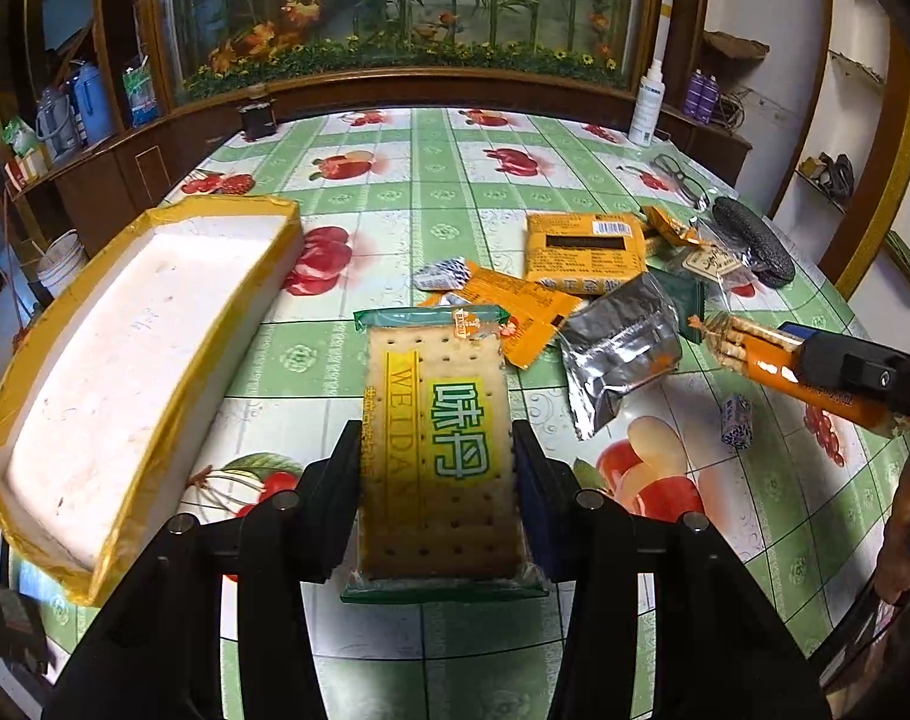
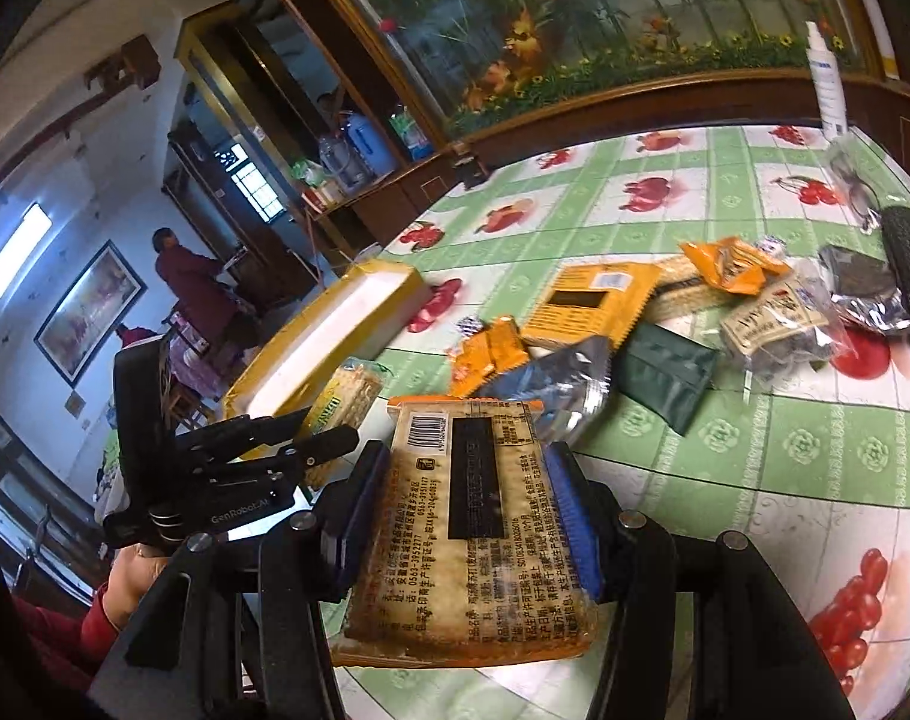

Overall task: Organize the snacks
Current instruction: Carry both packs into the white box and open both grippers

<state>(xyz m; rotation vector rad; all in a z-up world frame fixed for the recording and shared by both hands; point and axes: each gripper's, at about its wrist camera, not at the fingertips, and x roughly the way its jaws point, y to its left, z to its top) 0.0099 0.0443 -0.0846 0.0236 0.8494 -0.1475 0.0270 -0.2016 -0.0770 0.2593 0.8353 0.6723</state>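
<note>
1. Right of the foam tray, the left gripper clamps a green cracker pack above the table; the right gripper clamps an orange cracker pack.
2. Risk: squeezing may crack brittle crackers, or the glossy wrap slips.
3. Both packs look flat and sealed.
</note>
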